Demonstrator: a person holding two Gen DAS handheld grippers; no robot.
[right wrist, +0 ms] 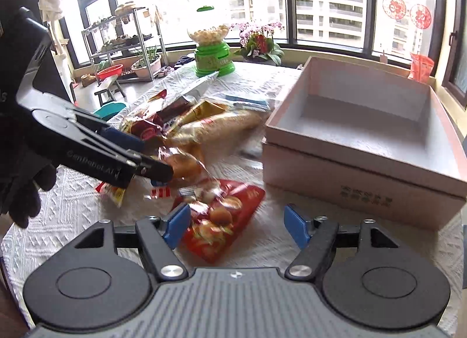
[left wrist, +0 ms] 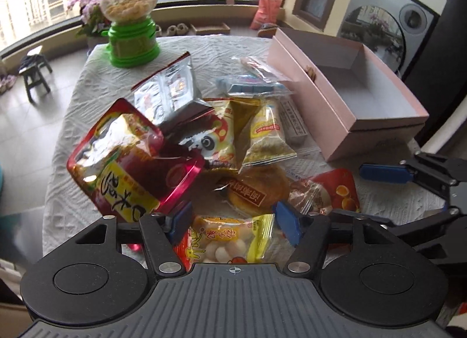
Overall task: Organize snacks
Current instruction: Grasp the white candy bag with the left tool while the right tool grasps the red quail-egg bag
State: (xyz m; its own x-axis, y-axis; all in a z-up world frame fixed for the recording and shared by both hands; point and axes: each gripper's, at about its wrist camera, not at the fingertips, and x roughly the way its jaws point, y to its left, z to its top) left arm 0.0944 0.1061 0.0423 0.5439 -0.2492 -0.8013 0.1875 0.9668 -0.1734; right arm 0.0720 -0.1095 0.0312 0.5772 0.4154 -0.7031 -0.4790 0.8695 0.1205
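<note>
A pile of snack packets (left wrist: 221, 139) lies on the white tablecloth. My left gripper (left wrist: 233, 221) is open over a yellow packet of small white balls (left wrist: 230, 241), with a large red pouch (left wrist: 122, 163) at its left finger. A pink open box (left wrist: 359, 95) stands empty at the right; it also shows in the right wrist view (right wrist: 364, 145). My right gripper (right wrist: 236, 224) is open over a red packet (right wrist: 221, 221). The left gripper shows in the right wrist view (right wrist: 151, 160), open, down among the packets.
A green candy dispenser (left wrist: 131, 19) stands at the far side of the table, also in the right wrist view (right wrist: 211, 46). The round table's white cloth (left wrist: 76, 192) ends near the left. Windows, flowers (right wrist: 259, 40), a shelf rack and a stool lie beyond.
</note>
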